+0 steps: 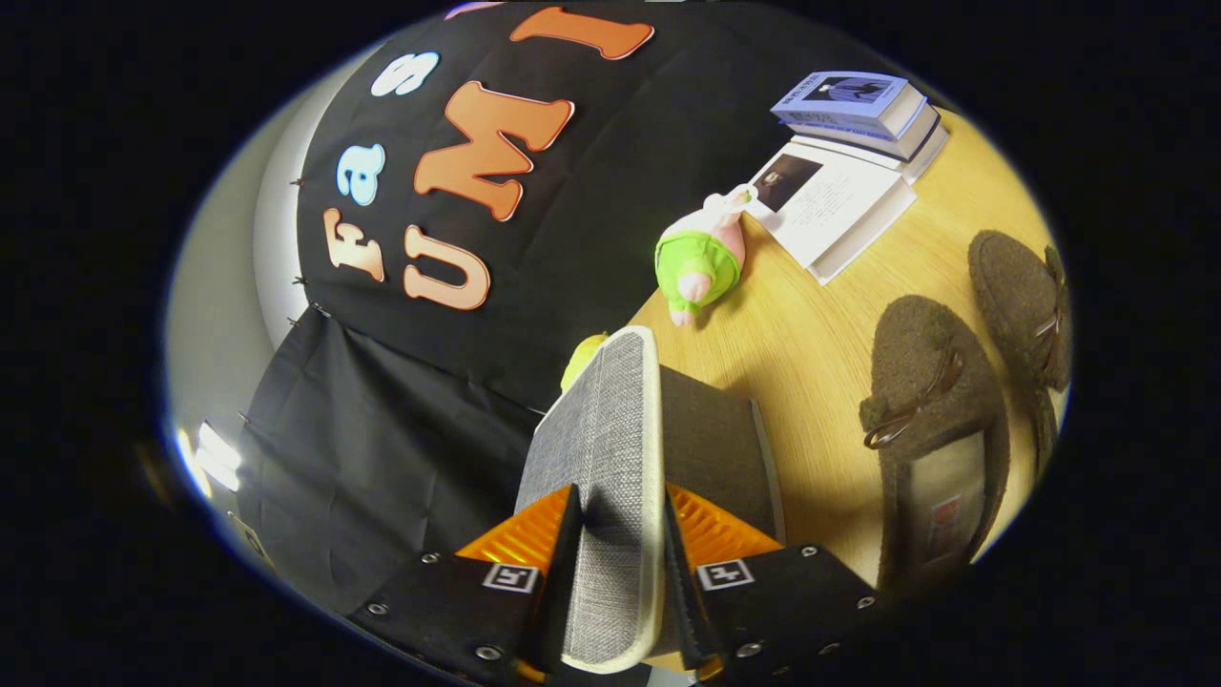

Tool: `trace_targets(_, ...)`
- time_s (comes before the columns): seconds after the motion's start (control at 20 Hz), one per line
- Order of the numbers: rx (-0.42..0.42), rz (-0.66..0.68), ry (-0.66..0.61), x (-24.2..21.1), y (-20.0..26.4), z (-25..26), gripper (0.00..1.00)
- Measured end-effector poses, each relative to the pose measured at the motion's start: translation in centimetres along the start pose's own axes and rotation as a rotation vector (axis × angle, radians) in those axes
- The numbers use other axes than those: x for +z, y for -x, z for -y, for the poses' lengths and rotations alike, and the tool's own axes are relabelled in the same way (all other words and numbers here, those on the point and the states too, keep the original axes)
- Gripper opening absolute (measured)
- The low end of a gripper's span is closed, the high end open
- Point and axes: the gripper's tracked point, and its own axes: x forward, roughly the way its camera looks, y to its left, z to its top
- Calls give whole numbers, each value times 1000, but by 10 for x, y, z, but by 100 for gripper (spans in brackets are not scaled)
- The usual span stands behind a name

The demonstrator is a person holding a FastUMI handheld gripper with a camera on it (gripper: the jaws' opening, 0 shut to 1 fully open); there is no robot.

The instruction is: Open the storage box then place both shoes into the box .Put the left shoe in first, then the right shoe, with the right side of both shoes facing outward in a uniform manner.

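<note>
Tongs (615, 549) clenched on the grey lid (601, 458) at lower centre should swing it fully back off the box (715, 448), clear of both shoes (940, 448) waiting at right on the bench (811, 353)

Storage box lid (599, 477): grey woven fabric, cream edge. Shoes (940, 420): dark brown felt. Plush toy (701, 260), 12 o'clock from lid: green, pink. Table (811, 353): light wood grain. Top book (849, 100): blue cover.

My gripper (620, 534) hides the lid (601, 448) base, box (715, 448) mostly behind lid, yellow thing (584, 355) half hidden, far shoe (1025, 305) cut off
</note>
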Motion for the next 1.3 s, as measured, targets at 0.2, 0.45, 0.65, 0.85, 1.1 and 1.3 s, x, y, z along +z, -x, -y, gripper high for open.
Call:
trace_targets(0.2, 2, -18, -33, 5, 6, -13, 7)
trace_targets(0.45, -12, -16, 24, 14, 11, -44, 2)
trace_targets(0.65, 6, -4, 69, 28, 17, -88, 2)
trace_targets(0.85, 42, 18, 110, 36, 13, -138, 2)
trace_targets(1.1, 50, 27, 170, 30, -7, -178, 2)
trace_targets(1.3, 76, 7, 167, 20, -26, -204, 2)
